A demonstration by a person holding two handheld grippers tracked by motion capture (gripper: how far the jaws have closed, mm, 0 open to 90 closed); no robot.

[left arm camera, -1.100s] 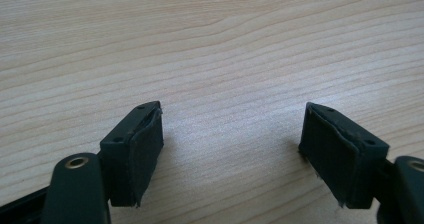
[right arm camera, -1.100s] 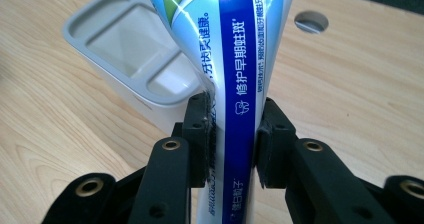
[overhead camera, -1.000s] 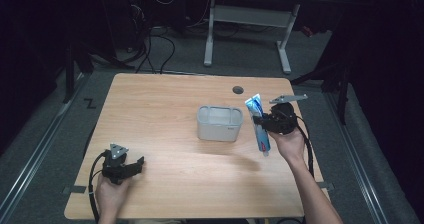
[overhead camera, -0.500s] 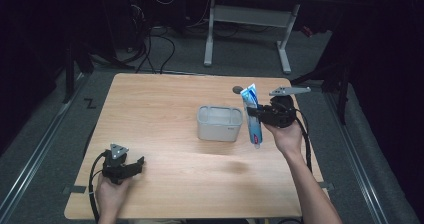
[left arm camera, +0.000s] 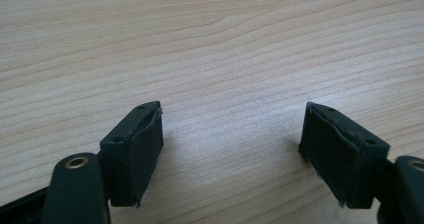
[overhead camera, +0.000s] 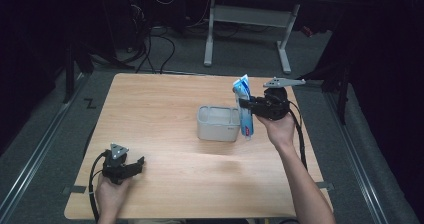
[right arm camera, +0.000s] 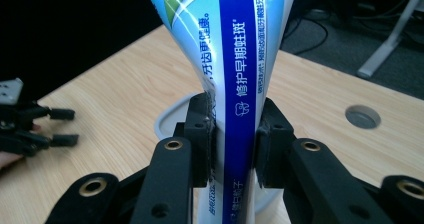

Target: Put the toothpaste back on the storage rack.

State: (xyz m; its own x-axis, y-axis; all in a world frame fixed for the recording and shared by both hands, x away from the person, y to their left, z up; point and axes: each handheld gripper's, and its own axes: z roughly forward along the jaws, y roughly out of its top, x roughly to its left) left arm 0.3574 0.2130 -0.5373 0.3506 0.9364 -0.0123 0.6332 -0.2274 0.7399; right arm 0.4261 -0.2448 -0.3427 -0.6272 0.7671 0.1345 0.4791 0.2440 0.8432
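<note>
A blue and white toothpaste tube (overhead camera: 244, 106) hangs upright in my right gripper (overhead camera: 248, 104), just right of a translucent grey bin (overhead camera: 217, 124) at the table's middle. In the right gripper view the jaws are shut on the toothpaste tube (right arm camera: 235, 84) at its middle, and the grey bin (right arm camera: 172, 118) shows behind it. My left gripper (overhead camera: 139, 164) rests low at the table's near left corner, held by a hand. In the left gripper view its pads (left arm camera: 142, 149) stand wide apart over bare wood, with nothing between them.
The wooden table (overhead camera: 160, 104) has a round cable hole (right arm camera: 363, 116) near its far edge. Past the table lie a dark floor, cables and the legs of another desk (overhead camera: 285, 44). The left gripper (right arm camera: 30, 126) appears far off in the right gripper view.
My right gripper has lifted the toothpaste tube and carried it left toward the bin. The left gripper has stayed where it was.
</note>
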